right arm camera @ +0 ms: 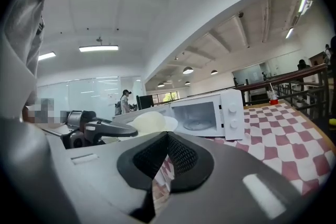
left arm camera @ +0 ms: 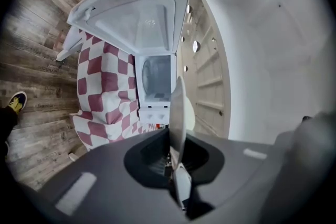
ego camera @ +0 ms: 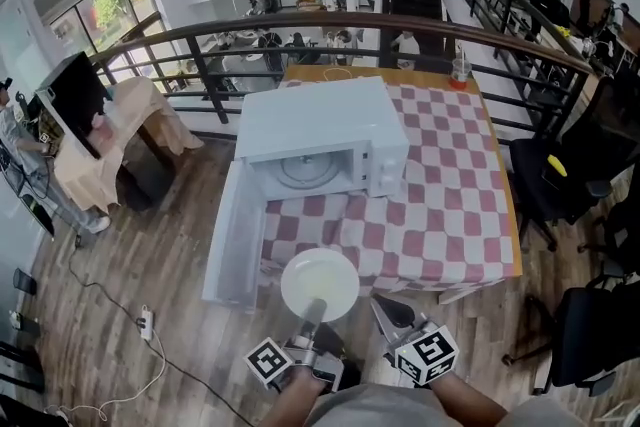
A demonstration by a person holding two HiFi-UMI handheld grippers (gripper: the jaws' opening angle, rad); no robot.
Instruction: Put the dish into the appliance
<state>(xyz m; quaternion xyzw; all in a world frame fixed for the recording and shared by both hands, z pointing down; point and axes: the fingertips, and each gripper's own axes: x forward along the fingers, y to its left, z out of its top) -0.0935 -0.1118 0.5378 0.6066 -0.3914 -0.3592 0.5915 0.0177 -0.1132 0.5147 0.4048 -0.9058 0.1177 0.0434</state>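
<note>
A white microwave [ego camera: 320, 130] stands on the pink-checked table [ego camera: 450, 215]. Its door [ego camera: 232, 235] is swung open to the left, and the glass turntable [ego camera: 305, 170] shows inside. In front of the table's near edge, my left gripper [ego camera: 311, 313] is shut on the rim of a white plate [ego camera: 319, 283], which it holds flat. The left gripper view shows the plate [left arm camera: 177, 113] edge-on between the jaws, with the microwave [left arm camera: 157, 78] beyond. My right gripper [ego camera: 385, 308] hovers just right of the plate, shut and holding nothing. From the right gripper view, the plate [right arm camera: 149, 122] lies left of the microwave [right arm camera: 210, 113].
A drink cup [ego camera: 459, 72] stands at the table's far edge by the curved railing [ego camera: 400, 25]. Black chairs [ego camera: 560, 180] crowd the right side. On the wooden floor at the left are a cloth-covered stand [ego camera: 110, 140] and a power strip [ego camera: 146, 320].
</note>
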